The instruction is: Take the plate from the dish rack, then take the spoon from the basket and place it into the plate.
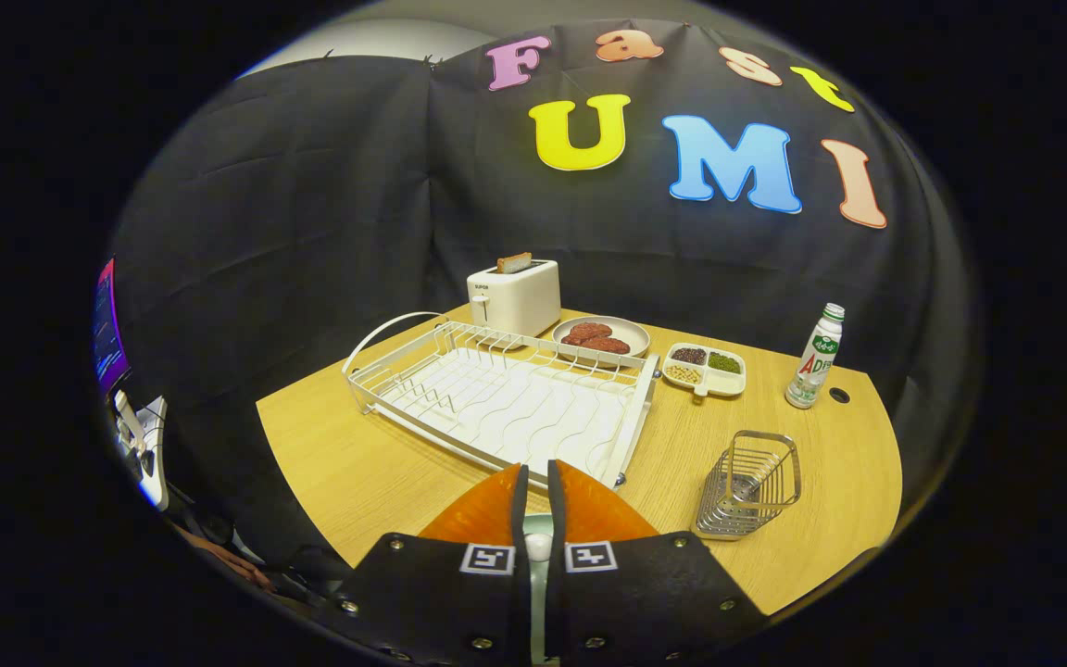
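Orange plate [496,515] is sitting clamped on edge between the gripper [536,477] fingers, just in front of the dish rack's [506,398] near rail. Both black fingers [519,500] are pressing its thin rim, jaws drawn narrow. Plate's lower part is lying hidden behind the gripper body, so its full outline is hard to make out.

Dish rack is resting flat on the wooden table [357,463], white wire, looped handle at its far-left end, slots bare. Right of the rack, the wire basket [749,484] is standing upright; whether the spoon is lying inside is hard to tell through the bars.

Behind the rack, a white toaster [515,296] is holding a slice of toast [514,262]. Beside it a round dish [601,337] is carrying brown patties. Right of that, a divided tray [706,369] is holding dark, green and pale grains in separate compartments. Far right of the rack, a bottle [815,358] is standing upright.
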Demonstrator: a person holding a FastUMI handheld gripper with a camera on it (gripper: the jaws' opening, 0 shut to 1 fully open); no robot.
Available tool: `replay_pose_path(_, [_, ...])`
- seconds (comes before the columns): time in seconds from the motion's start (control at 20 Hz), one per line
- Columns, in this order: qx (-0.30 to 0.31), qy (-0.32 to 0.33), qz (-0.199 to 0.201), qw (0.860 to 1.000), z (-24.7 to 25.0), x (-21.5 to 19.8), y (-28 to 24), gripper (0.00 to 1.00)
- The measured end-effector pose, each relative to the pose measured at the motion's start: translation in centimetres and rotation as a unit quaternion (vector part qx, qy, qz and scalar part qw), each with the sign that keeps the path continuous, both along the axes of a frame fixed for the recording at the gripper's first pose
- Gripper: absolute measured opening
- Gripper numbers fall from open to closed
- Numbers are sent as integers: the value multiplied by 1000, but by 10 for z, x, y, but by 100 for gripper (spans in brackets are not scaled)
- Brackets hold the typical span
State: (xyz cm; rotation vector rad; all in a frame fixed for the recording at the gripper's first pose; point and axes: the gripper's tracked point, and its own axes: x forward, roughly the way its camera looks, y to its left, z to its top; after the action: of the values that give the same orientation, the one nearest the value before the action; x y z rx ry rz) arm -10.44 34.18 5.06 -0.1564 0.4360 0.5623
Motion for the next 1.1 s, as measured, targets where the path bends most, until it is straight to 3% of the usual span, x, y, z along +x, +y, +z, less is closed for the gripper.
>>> replay_pose_path(0.2, [-5, 10, -9, 1000, -7, 2, -2, 14])
replay_pose_path(0.6, [9, 18, -31, 999, -4, 7, -19, 17])
replay_pose_path(0.65, [12, 22, -30, 999, -6, 6, -22, 26])
replay_pose_path(0.75, [17, 23, -38, 999, -2, 8, -32, 29])
replay_pose_path(1.1, [55, -106, -132, 984, 104, 43, -94, 30])
